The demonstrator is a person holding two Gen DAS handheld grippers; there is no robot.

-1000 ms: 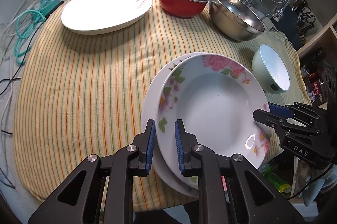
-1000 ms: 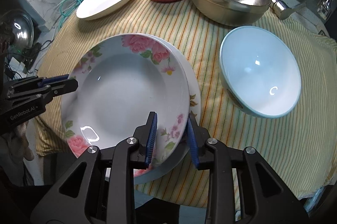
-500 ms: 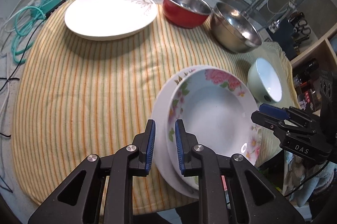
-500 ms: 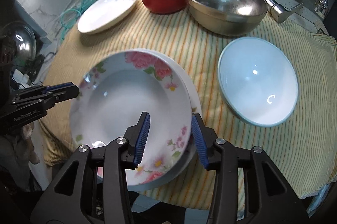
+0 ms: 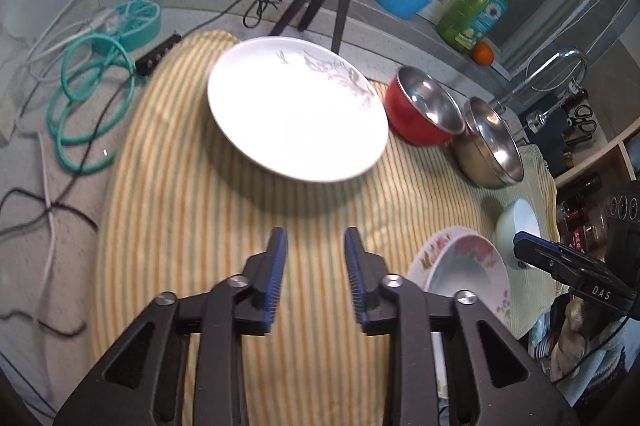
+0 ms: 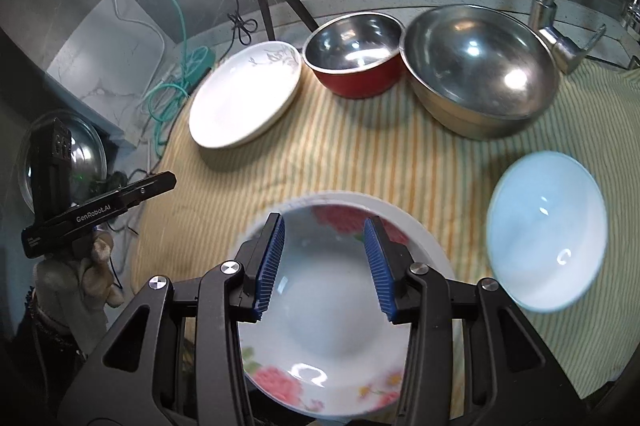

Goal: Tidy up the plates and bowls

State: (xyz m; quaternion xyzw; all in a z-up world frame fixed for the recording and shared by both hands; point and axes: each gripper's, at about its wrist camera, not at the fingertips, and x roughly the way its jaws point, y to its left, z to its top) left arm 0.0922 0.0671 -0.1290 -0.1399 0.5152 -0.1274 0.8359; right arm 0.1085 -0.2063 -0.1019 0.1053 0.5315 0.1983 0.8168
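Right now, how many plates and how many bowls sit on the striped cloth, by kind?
Plates: 3, white plate, floral plate, and the plate under it.
Bowls: 3, red bowl, steel bowl, pale blue bowl.
Total: 6.

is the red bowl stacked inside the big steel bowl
No, the red bowl stands on the striped cloth beside the big steel bowl, not inside it.
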